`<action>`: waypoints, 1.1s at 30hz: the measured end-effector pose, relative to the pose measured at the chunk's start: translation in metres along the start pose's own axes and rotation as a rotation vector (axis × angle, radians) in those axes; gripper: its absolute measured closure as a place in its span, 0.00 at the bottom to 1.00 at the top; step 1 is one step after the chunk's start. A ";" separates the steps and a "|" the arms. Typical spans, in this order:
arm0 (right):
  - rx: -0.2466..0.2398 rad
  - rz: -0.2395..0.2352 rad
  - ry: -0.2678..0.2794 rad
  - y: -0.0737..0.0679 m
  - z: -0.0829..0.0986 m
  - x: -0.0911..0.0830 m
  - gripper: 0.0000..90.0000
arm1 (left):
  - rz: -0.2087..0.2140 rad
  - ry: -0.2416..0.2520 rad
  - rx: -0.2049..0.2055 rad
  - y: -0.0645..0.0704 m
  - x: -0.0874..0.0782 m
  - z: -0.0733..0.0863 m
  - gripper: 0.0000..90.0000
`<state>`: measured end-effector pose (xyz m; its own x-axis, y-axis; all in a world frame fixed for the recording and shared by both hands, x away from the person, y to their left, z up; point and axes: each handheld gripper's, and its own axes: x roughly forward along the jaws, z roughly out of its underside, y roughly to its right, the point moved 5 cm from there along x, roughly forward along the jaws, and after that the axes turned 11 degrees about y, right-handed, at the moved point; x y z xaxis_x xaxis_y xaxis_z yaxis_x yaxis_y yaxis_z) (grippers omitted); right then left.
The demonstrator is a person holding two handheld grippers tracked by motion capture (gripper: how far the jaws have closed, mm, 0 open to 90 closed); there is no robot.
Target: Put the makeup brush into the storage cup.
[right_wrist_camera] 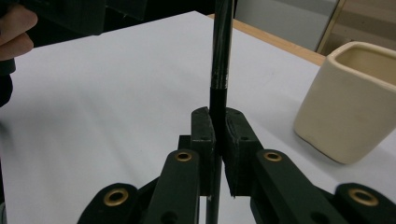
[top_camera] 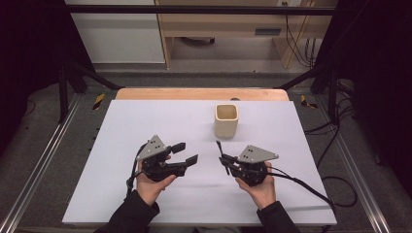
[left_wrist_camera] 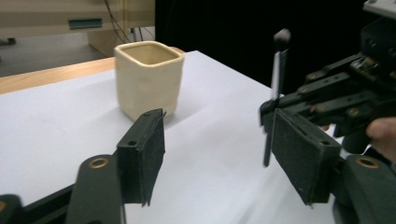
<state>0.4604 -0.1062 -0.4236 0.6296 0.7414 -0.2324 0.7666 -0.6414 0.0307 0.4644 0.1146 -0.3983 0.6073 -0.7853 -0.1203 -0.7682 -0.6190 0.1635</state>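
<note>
A cream square cup (top_camera: pixel 226 120) (left_wrist_camera: pixel 148 79) (right_wrist_camera: pixel 355 102) stands upright and empty on the white table top (top_camera: pixel 136 121), right of centre towards the back. My right gripper (top_camera: pixel 225 159) (right_wrist_camera: pixel 217 135) (left_wrist_camera: pixel 270 109) is shut on a slim black brush (top_camera: pixel 221 151) (left_wrist_camera: pixel 278 65) (right_wrist_camera: pixel 220 56). The brush stands roughly upright, tuft end up, just in front of the cup. My left gripper (top_camera: pixel 187 153) (left_wrist_camera: pixel 222 140) is open with nothing between its pads, pointing right towards the brush and cup.
A wooden strip (top_camera: pixel 194 93) borders the table's far edge. Black frame posts (top_camera: pixel 63 87) stand at both back corners, and cables (top_camera: pixel 335 189) trail over the floor on the right. Wooden furniture (top_camera: pixel 218 29) sits behind the table.
</note>
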 end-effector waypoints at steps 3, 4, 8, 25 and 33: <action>0.008 0.011 0.016 0.005 -0.004 -0.004 0.93 | -0.020 -0.010 0.016 -0.007 -0.008 0.001 0.33; 0.010 0.014 0.020 0.007 -0.005 -0.006 0.93 | -0.026 -0.013 0.020 -0.009 -0.011 0.002 0.32; 0.032 0.032 0.046 0.014 -0.012 -0.013 0.93 | -0.062 -0.021 0.037 -0.017 -0.022 0.005 0.26; 0.115 0.079 0.148 0.038 -0.036 -0.025 0.93 | -0.149 -0.036 0.059 -0.045 -0.061 0.022 0.13; 0.131 0.119 0.179 0.048 -0.050 -0.025 0.93 | -0.181 -0.039 0.057 -0.056 -0.075 0.026 0.12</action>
<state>0.4877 -0.1457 -0.3681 0.7356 0.6748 -0.0583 0.6702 -0.7377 -0.0815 0.4571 0.2082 -0.4240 0.7288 -0.6605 -0.1806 -0.6583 -0.7485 0.0807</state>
